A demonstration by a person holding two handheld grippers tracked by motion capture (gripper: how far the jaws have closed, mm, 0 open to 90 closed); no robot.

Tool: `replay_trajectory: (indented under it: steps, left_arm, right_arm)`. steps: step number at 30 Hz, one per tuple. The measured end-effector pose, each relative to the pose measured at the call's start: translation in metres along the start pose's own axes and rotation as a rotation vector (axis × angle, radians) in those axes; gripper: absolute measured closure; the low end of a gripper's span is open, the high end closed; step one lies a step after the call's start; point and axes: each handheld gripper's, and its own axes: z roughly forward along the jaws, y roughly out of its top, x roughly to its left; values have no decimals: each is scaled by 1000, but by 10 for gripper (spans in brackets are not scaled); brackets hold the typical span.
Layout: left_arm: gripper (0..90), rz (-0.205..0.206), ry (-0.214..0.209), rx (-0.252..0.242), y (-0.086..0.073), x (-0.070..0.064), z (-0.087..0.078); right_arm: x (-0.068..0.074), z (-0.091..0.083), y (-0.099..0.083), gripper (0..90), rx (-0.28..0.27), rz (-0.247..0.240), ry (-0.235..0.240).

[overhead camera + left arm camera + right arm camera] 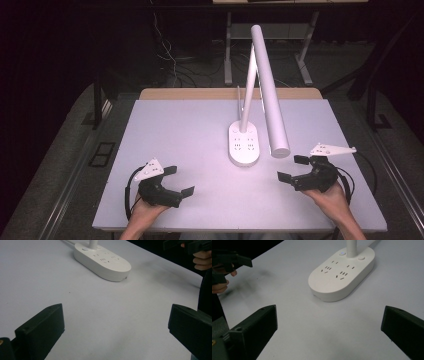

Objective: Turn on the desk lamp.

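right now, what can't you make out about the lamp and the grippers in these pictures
- White desk lamp's oval socket base: button markings too small in the high view.
- Its long white tube head: top edge cuts it off in both gripper views.
- Thin white cord: runs off the table's far edge; plug hidden.
- Left gripper, right gripper: own bodies below the frame edge in their gripper views.

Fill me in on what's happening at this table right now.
A person holds a gripper in each hand over a white table. The left gripper and right gripper are both open and empty, resting near the table's front edge. Between them stands a white desk lamp whose base carries power sockets. Neither gripper touches it.
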Motion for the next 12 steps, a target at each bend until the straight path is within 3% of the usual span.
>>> replay_trajectory:
  steps: [12]
  left_arm:
    - [0,-1,-4,-3,0,-1,1]
  right_arm:
    - [7,-11,-24,5,-15,24,-7]
